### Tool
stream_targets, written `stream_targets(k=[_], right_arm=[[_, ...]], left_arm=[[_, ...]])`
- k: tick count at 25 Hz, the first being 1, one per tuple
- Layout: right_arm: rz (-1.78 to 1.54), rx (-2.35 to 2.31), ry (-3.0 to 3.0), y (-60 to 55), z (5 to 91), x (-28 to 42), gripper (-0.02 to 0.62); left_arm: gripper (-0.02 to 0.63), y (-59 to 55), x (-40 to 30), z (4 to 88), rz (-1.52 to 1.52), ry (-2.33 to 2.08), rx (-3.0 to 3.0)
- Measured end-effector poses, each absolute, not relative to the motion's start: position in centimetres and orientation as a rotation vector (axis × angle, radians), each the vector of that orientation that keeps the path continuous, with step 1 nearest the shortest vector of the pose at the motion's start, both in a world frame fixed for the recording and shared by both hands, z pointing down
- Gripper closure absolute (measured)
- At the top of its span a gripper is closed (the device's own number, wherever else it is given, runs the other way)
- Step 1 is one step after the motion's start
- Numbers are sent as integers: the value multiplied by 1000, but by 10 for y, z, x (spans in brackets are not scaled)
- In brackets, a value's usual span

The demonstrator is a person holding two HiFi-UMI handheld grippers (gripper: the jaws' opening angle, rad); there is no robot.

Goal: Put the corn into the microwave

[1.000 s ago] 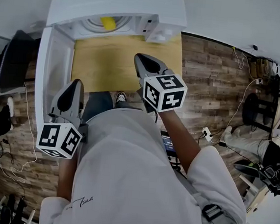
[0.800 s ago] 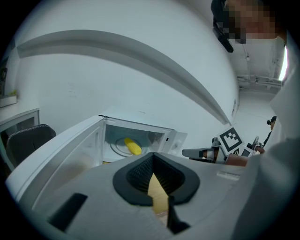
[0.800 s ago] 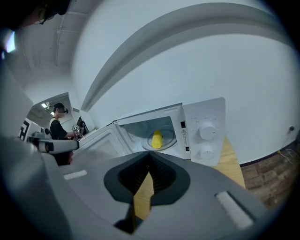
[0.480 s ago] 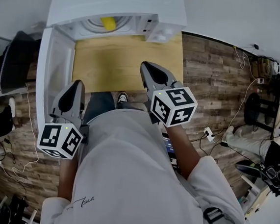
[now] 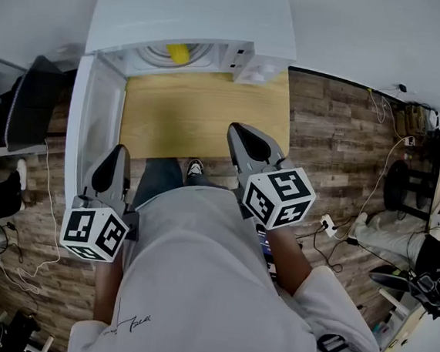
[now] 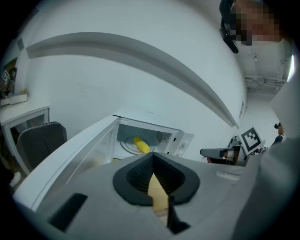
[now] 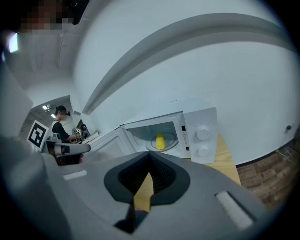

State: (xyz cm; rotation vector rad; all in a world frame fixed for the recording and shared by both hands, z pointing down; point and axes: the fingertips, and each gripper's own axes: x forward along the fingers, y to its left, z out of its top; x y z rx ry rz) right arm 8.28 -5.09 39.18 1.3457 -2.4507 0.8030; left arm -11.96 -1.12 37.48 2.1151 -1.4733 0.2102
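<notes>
A yellow corn cob (image 5: 178, 52) lies on the glass turntable inside the white microwave (image 5: 193, 10), also visible as the corn (image 6: 141, 144) and the corn (image 7: 160, 140). The microwave door (image 5: 92, 132) stands swung open to the left. My left gripper (image 5: 115, 153) hangs beside the door's outer end, its jaws shut with nothing in them, as the left gripper (image 6: 151, 159) shows. My right gripper (image 5: 242, 131) is over the wooden table's (image 5: 202, 115) front right corner, well back from the corn, shut and holding nothing, as the right gripper (image 7: 149, 161) shows.
The microwave's two knobs (image 7: 203, 134) sit right of the cavity. A dark chair (image 5: 30, 99) stands left of the door. Cables and a power strip (image 5: 326, 210) lie on the wood floor. Another person (image 5: 401, 220) sits at the right.
My right gripper has drawn back from the microwave toward my body and to the right, still shut. The left gripper has stayed about where it was. The corn has not moved.
</notes>
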Motion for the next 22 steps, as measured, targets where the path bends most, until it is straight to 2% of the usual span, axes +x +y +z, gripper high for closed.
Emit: stream_targets(k=[22], right_arm=[[726,1232,-2443,-49,392,71,594]], left_arm=[[618,-10,-115,384,246,-1450,2099]])
